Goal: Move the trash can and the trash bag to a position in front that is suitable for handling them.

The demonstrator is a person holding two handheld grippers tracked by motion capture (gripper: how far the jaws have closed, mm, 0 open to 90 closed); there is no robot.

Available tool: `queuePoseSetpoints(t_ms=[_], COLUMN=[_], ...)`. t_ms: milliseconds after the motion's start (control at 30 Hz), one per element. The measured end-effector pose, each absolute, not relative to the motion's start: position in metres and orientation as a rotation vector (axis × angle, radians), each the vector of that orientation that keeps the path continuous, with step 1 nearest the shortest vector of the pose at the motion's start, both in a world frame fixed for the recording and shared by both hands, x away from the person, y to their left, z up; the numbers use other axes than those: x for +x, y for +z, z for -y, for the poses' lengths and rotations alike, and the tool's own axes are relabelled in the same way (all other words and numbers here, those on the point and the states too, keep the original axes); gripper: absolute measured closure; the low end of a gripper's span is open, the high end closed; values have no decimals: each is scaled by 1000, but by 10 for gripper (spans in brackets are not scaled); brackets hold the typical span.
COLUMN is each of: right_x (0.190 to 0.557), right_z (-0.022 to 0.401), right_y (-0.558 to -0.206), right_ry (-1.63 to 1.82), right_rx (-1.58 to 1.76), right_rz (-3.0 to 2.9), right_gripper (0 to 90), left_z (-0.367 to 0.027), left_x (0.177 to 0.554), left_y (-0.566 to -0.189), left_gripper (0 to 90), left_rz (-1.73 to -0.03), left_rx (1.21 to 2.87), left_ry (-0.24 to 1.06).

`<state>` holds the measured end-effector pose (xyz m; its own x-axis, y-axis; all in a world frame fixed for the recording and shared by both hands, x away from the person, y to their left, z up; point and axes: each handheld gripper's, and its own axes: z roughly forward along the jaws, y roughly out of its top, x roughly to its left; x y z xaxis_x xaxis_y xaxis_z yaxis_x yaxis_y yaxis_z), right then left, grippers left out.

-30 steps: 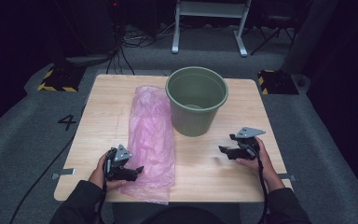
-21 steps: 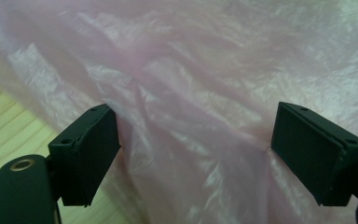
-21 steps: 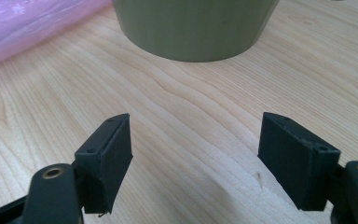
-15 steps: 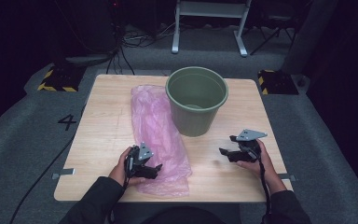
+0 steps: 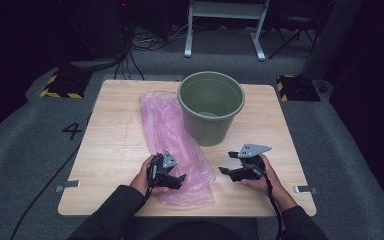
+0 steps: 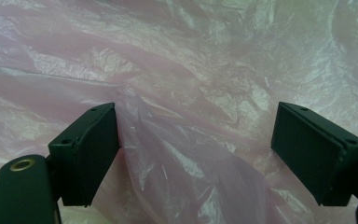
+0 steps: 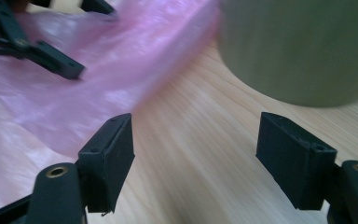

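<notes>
Left gripper view: the left gripper (image 6: 196, 154) is seen with jaws spread wide over the pink plastic bag (image 6: 191, 70), a raised fold of film lying between them but not pinched. In the high view the bag (image 5: 172, 135) is stretched along the wooden table (image 5: 115, 145), its far end beside the green bucket (image 5: 211, 107). The right gripper (image 7: 193, 158) is held released above bare wood, near the bag's edge. Both layers might be caught together if the fold is clamped, so the mouth would not be opened; the thin film could also be torn or slipped. The bag's opening cannot be made out, and the right gripper view is blurred.
</notes>
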<state>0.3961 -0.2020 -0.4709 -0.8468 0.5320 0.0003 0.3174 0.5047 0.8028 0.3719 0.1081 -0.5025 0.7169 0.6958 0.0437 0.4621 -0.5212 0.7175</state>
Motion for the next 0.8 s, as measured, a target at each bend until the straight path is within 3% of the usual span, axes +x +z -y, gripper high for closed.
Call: queuePoseSetpoints(t_ms=[500, 800], right_x=[376, 371], right_z=[155, 140], right_y=[-480, -492], right_ry=[1257, 1126], right_rx=[579, 524], right_rz=[-2597, -2614], right_gripper=[314, 553], left_z=[-98, -97], left_x=[377, 375], left_y=[-503, -502], left_gripper=[149, 110], left_rz=[-868, -885], left_rx=[2214, 2217], left_ry=[420, 472])
